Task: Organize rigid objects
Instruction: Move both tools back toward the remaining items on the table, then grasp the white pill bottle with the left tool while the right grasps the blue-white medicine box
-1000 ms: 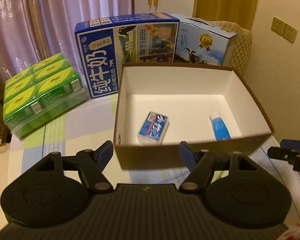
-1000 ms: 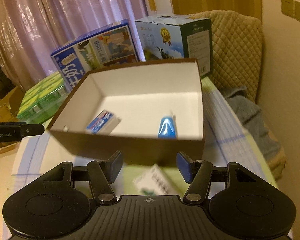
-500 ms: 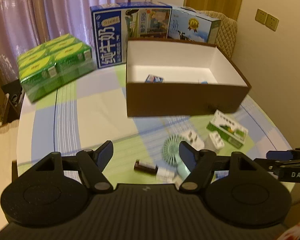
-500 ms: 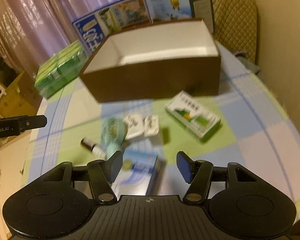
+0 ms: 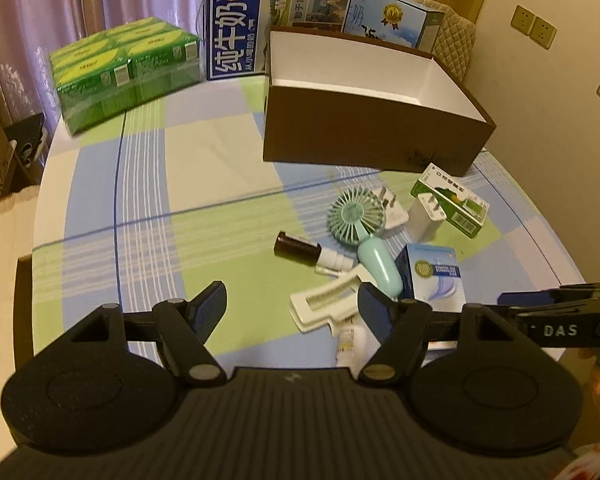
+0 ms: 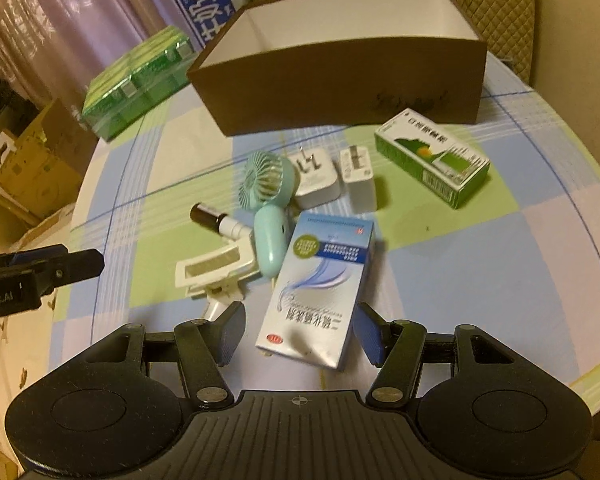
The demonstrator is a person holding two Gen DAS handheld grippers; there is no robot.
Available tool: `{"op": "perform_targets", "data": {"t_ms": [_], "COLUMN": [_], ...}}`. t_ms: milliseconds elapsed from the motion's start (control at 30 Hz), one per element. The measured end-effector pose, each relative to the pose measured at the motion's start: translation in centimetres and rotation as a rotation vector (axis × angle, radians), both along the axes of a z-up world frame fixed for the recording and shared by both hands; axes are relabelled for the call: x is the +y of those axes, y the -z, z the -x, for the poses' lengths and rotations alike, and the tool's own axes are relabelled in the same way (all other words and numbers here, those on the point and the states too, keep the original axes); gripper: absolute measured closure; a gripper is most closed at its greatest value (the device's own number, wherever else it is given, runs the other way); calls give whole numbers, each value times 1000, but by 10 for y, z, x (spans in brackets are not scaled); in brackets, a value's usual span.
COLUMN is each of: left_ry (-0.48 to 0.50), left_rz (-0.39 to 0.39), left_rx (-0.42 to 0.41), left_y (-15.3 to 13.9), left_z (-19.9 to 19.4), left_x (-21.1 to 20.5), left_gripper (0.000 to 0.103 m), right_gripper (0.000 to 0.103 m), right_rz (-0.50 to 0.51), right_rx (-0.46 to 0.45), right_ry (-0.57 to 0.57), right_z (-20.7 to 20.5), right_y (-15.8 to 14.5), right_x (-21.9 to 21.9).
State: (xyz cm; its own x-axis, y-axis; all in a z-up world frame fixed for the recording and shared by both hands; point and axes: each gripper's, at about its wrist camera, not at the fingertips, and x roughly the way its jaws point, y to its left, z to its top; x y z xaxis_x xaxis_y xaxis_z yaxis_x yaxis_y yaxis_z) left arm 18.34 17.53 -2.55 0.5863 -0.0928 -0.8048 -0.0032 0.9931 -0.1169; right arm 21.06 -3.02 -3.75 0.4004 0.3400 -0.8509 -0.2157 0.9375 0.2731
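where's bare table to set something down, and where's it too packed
Free: the wide cloth stretch between the green carton pack, the brown box and the dark bottle; also the right side beyond the green medicine box. Crowded: fan, two chargers, white clip, blue box.

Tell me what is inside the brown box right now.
Only the white inner walls of the brown box show from these low angles. Its near wall hides the floor, so any contents cannot be seen from either wrist view.

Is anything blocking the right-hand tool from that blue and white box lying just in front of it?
Nothing visible: the right gripper hangs with open jaws either side of the blue and white box, whose near end is clear.
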Motion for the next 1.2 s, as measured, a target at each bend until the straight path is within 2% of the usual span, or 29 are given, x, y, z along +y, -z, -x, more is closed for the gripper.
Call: {"op": "perform_targets", "data": {"t_ms": [133, 300, 467, 900, 1200], "left_ry": [4, 13, 24, 26, 60], "left_rz": [13, 13, 12, 9, 23], "left_rx": [16, 43, 67, 116, 135], "left_y": [6, 17, 26, 51, 66], "left_z": [8, 13, 12, 8, 6], "left_x": [-3, -6, -9, -10, -22], "left_gripper": [34, 34, 34, 36, 39], "right_gripper": [46, 38, 36, 35, 35], "right_rz": [21, 47, 58, 103, 134], "right_rx": [22, 59, 65, 73, 59], "right_ry": [8, 25, 16, -6, 19], "right_z": [0, -3, -4, -16, -18], "right_y": [6, 15, 17, 39, 47], "right_x": [4, 5, 9, 25, 17]}}
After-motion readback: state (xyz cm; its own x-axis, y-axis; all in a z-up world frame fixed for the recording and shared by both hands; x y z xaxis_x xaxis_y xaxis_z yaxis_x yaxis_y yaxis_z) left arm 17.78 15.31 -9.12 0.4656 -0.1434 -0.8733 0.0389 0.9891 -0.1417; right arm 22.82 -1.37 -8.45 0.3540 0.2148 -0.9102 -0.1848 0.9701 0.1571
